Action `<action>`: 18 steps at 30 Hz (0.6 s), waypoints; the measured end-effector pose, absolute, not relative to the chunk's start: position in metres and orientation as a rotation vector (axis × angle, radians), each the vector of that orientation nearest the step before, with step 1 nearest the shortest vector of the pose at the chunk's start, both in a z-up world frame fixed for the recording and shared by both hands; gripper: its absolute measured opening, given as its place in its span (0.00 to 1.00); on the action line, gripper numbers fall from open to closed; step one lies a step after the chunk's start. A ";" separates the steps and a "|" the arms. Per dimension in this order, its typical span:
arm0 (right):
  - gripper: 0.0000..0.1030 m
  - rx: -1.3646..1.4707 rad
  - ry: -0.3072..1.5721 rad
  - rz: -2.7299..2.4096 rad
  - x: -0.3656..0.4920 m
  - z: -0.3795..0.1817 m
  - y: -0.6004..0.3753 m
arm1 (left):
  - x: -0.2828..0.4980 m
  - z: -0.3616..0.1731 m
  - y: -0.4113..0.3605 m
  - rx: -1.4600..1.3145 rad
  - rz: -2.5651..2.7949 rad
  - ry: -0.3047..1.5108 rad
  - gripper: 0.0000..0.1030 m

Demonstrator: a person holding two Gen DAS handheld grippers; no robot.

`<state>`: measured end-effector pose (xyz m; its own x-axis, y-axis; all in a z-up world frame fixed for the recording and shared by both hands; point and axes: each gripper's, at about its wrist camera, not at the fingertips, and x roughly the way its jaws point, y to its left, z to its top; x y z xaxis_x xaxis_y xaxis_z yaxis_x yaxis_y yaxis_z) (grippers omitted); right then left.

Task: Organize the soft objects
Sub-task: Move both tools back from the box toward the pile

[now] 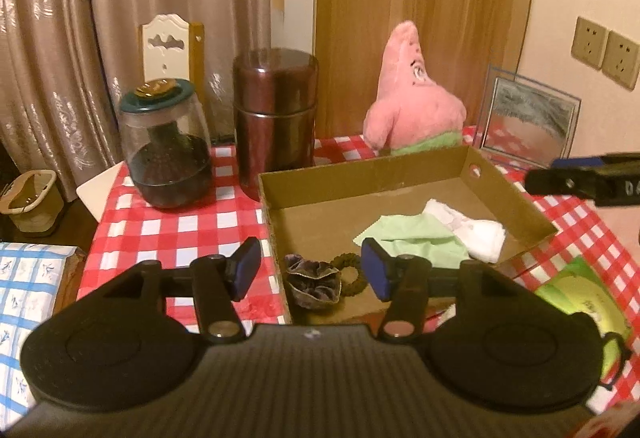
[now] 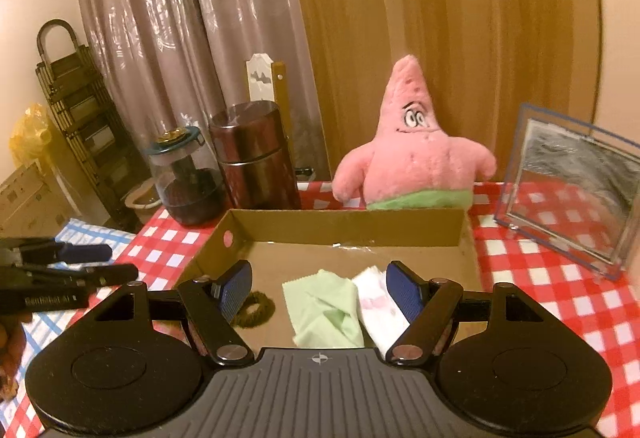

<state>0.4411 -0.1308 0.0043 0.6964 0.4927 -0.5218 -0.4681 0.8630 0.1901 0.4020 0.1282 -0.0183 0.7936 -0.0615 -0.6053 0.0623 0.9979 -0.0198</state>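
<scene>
A shallow cardboard box [image 1: 512, 193] [image 2: 344, 228] lies on the red checked tablecloth. Inside it rest a green cloth [image 1: 416, 238] [image 2: 326, 304], a white cloth [image 1: 476, 234] [image 2: 378, 304], a dark purple scrunchie [image 1: 314, 280] and a brown hair tie [image 1: 354, 272] [image 2: 256, 312]. A pink starfish plush [image 1: 412, 97] [image 2: 412, 157] stands upright behind the box. My left gripper [image 1: 314, 272] is open above the scrunchie, nothing pressed between its pads. My right gripper [image 2: 320, 296] hangs open over the two cloths, holding nothing.
A glass jar with a teal lid [image 1: 166, 149] [image 2: 188, 181] and a dark brown canister [image 1: 274, 121] [image 2: 254, 153] stand left of the box. A clear photo frame [image 1: 528, 117] [image 2: 568, 189] leans at the right. A green item [image 1: 580, 302] lies near the right table edge.
</scene>
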 end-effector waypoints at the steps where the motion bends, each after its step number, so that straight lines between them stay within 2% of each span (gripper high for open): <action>1: 0.72 0.037 0.588 0.534 0.433 0.007 -0.133 | 0.395 -0.015 0.128 0.000 -0.063 0.642 0.51; 10: 0.72 0.049 0.556 0.517 0.344 0.020 -0.170 | 0.313 0.015 0.120 -0.018 -0.030 0.585 0.58; 18: 0.72 0.053 0.543 0.481 0.271 0.019 -0.197 | 0.233 0.015 0.103 -0.026 0.014 0.560 0.68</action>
<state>0.2712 -0.1975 0.0191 0.7485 0.4532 -0.4840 -0.4259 0.8881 0.1729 0.2327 0.1028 0.0152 0.8470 0.0062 -0.5315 -0.0205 0.9996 -0.0210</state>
